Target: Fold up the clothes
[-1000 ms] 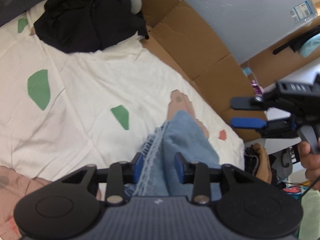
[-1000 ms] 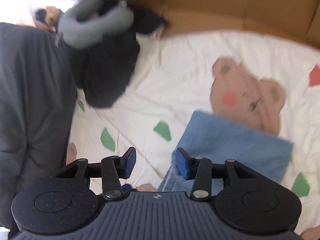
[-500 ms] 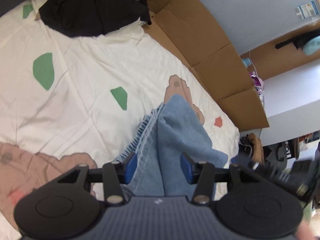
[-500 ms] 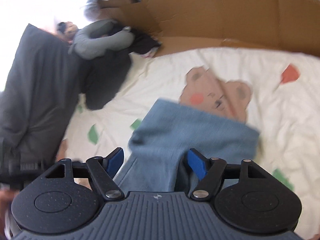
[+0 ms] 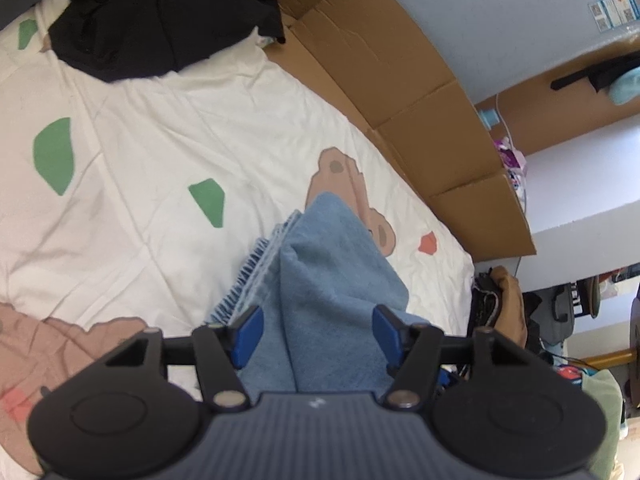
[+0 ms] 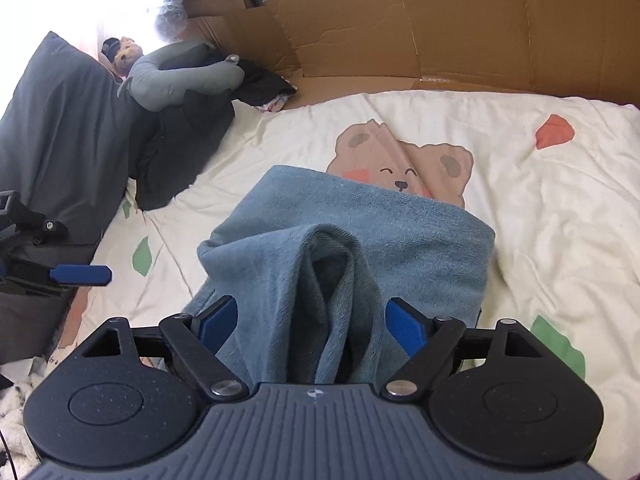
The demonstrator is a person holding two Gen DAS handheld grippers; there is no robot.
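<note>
i've got the left gripper [image 5: 316, 330] over the folded blue jeans [image 5: 332, 276], which lie on the cream bedspread [image 5: 140, 120] with one end over the bear print [image 5: 344, 184]. left jaws have just been opening; the denim sits between the blue pads [image 5: 248, 330] but neither pad presses on it, so it's released, not clamped. the frayed hem edge [image 5: 256, 264] shows along the left side of the fold in this view. right gripper [image 6: 310, 324] is at the other end of the same jeans [image 6: 360, 232]; its jaws have just been opening too and stand wide, with a bunched ridge of denim rising between the pads [image 6: 216, 322], gaps on both sides, no grip. in the right wrist view the left gripper's blue finger [image 6: 82, 274] pokes in at the left edge, just beside the dark grey pillow [image 6: 60, 128]. black garment [image 5: 160, 20] is heaped at the far end of the bed, well apart from the jeans, with a grey neck pillow [image 6: 180, 76] on top of it. flattened cardboard [image 6: 400, 28] lines the bed's far edge against the wall.
</note>
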